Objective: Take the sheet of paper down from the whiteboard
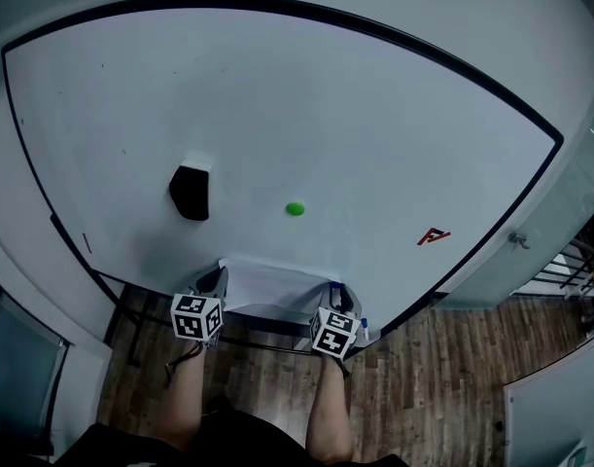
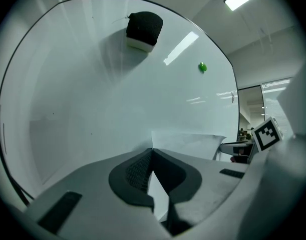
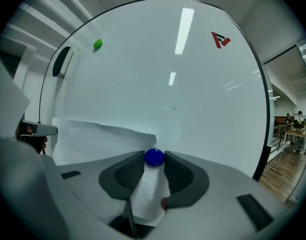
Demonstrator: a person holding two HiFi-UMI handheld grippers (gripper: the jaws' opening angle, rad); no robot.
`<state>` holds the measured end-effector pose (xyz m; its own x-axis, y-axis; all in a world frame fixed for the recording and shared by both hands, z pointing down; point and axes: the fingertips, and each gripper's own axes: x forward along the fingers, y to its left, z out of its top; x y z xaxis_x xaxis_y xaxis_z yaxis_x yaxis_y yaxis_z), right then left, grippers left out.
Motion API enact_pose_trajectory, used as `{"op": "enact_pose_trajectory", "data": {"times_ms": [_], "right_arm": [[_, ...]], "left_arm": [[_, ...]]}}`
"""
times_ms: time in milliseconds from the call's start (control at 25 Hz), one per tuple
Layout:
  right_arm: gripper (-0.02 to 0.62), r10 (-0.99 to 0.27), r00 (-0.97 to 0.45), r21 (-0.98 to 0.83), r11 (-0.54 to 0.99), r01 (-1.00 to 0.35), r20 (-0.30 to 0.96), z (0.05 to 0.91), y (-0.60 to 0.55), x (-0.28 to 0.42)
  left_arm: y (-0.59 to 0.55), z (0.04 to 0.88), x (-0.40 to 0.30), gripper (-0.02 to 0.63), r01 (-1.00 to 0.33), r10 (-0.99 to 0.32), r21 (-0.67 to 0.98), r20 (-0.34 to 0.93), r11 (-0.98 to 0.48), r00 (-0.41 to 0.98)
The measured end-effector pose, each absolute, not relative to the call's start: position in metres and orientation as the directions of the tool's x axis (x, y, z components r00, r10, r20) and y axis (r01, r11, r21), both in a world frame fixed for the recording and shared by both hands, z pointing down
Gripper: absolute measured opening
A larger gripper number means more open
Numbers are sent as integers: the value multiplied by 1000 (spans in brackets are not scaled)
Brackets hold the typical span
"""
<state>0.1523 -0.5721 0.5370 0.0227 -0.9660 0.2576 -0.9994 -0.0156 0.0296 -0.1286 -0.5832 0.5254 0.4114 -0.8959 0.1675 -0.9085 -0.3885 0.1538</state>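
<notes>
A white sheet of paper hangs low on the whiteboard, its top edge loose and wavy. My left gripper is at the sheet's left edge. In the left gripper view its jaws are shut on the paper, which runs down between the pads. My right gripper is at the sheet's right corner. In the right gripper view a round blue magnet sits on the paper, and my right gripper has both pads pressed against the magnet's sides.
On the board above the sheet are a black eraser, a green magnet and a red logo. The board's dark frame curves down at the right. Wooden floor lies below.
</notes>
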Motion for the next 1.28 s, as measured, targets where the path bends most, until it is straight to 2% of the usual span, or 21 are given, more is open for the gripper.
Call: {"op": "enact_pose_trajectory", "data": {"times_ms": [280,920,1280], "right_arm": [[135,-967,34,22,-29,-999,254,537,-574,157],[144,-962,14,-45,-27,-999,271,547,-554,166],[143,-966,-56,-137,21,-990,253,540,-537,166]], "left_arm": [[-583,523,-153,21,-929,-920,176,165,-327,355],[-564,519,-145,21,-931,-921,143,154,-337,357],[-542,514,-142,21,-936,-931,129,121,-328,343]]}}
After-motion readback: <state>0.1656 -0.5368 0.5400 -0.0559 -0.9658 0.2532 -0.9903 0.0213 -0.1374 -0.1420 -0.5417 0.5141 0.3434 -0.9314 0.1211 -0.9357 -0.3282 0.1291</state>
